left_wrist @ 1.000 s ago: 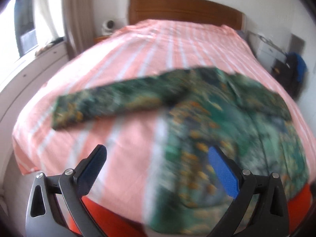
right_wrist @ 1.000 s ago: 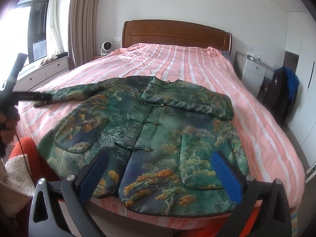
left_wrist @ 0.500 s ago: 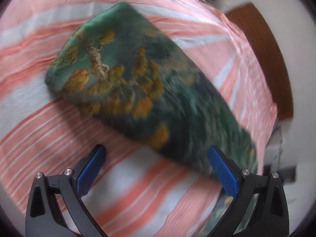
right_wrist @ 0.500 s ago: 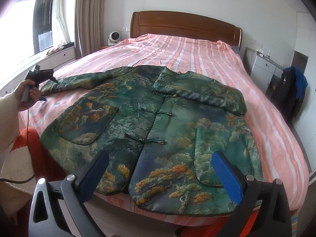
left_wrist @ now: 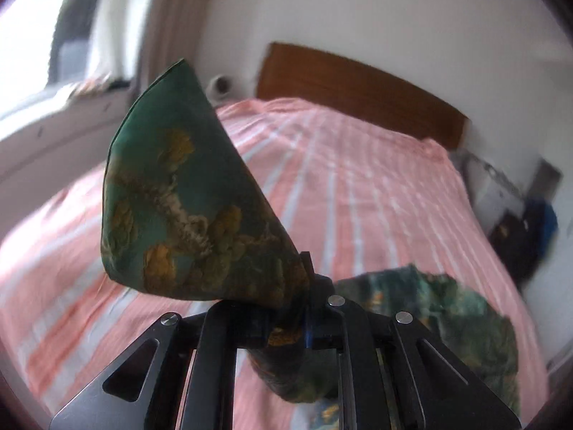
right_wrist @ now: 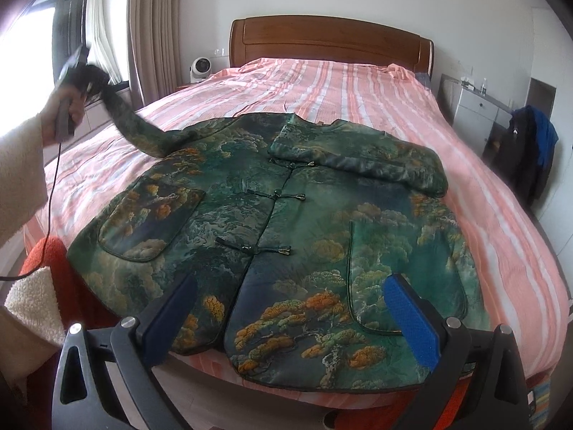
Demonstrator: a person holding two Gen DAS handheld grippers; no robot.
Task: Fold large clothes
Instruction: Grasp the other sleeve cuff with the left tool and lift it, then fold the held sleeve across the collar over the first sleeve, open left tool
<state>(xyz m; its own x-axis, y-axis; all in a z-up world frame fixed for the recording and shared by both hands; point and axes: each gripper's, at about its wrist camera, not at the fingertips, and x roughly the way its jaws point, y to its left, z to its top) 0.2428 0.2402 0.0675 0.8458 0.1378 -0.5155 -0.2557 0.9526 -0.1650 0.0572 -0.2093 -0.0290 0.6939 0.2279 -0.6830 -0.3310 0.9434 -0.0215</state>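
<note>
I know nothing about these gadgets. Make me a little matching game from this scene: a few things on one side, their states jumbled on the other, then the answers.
Things:
1. left gripper
2. right gripper
3. far sleeve
4. near sleeve

States:
A. folded across the jacket's chest
B. lifted off the bed
C. open, holding nothing
D. shut on cloth

Pairs: 1-D, 2-C, 3-A, 4-B

In the left wrist view the room was motion-blurred, the bunched cuff of the green brocade jacket's sleeve (left_wrist: 186,208) hid where the jaws met, and the right wrist view's lower edge cut off the black right gripper (right_wrist: 293,319).
</note>
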